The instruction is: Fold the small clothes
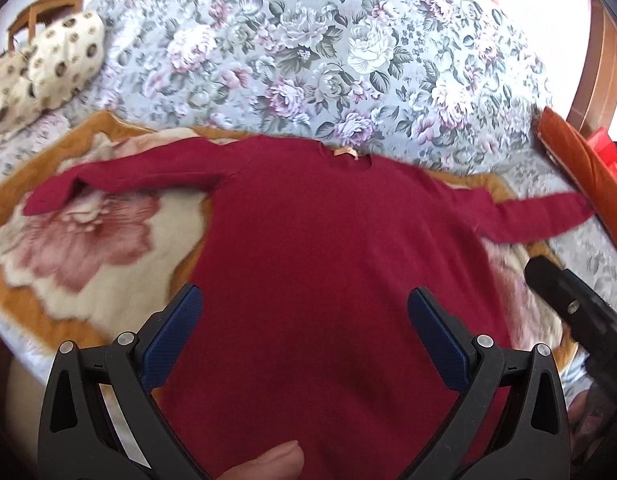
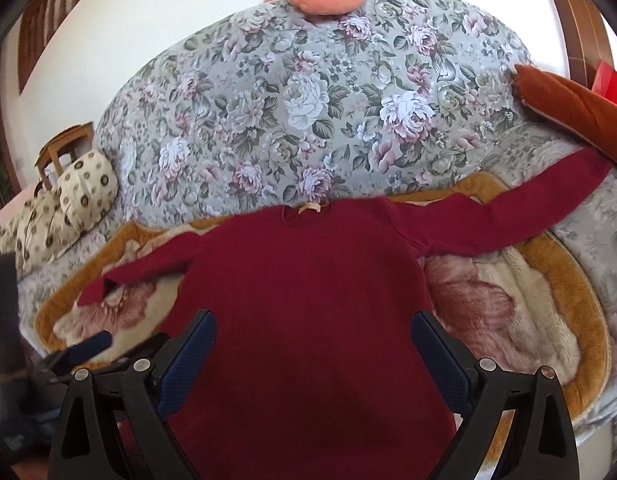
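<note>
Sweater [image 1: 328, 240] lying flat on blanket [image 1: 80, 248], sleeves spread, no fold made yet. Left gripper [image 1: 304, 320] and right gripper [image 2: 314, 344] both hovering over hem, jaws apart, gripping nothing.

Sweater [image 1: 328, 248] was solid dark red, with a pale peach label [image 1: 345, 153] at the neck. Blanket [image 1: 88, 240] beneath it was cream with a large pink flower and an orange-tan border; bedspread [image 1: 308, 60] was grey-blue with pink, white and green roses. Hand-held gripper pads [image 1: 176, 332] were dark blue on black frames; pillow [image 1: 56, 64] was cream with brown spots.
</note>
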The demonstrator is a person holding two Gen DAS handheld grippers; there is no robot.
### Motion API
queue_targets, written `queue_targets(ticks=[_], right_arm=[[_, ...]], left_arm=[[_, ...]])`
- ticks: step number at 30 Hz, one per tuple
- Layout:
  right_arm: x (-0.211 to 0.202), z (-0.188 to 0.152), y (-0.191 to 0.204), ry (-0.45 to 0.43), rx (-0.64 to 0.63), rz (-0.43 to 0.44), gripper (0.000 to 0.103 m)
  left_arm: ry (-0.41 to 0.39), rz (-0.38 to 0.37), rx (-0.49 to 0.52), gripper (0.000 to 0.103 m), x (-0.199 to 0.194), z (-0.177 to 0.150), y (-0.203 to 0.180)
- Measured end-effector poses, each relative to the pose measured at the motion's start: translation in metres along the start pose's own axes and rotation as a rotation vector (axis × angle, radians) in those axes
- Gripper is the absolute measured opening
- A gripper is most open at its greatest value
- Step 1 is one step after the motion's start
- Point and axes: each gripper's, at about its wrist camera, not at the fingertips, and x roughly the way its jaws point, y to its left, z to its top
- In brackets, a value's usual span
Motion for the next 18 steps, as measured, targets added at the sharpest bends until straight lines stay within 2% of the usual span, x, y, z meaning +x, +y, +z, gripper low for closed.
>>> queue_targets(ticks=[2, 4, 9, 12, 15, 18], right_arm=[[0.011, 0.017, 0.005, -0.016, -0.012, -0.030, 0.097], [0.026, 0.029, 0.009, -0.009, -0.030, -0.031, 0.097], [0.068, 0.035, 0.002, 0.060, -0.067, -0.083, 0.097], [0.086, 0.026, -0.011, 0.164, -0.030, -0.086, 0.094], [0.083, 0.026, -0.019, 0.146, -0.002, -0.081, 0.094], [0.084, 0.023, -0.018, 0.151, -0.014, -0.075, 0.094]], left_arm=[[0.079, -0.020, -0.014, 0.103, 0.022, 0.001, 0.000], [0.135, 0.003, -0.010, 0.103, 0.034, -0.004, -0.001], [0.073, 0.008, -0.006, 0.103, 0.021, -0.017, 0.000], [0.069, 0.022, 0.003, 0.103, 0.022, -0.020, -0.002], [0.082, 0.007, -0.014, 0.103, 0.025, -0.020, 0.002], [0.096, -0.053, -0.032, 0.103, 0.026, -0.020, 0.005]])
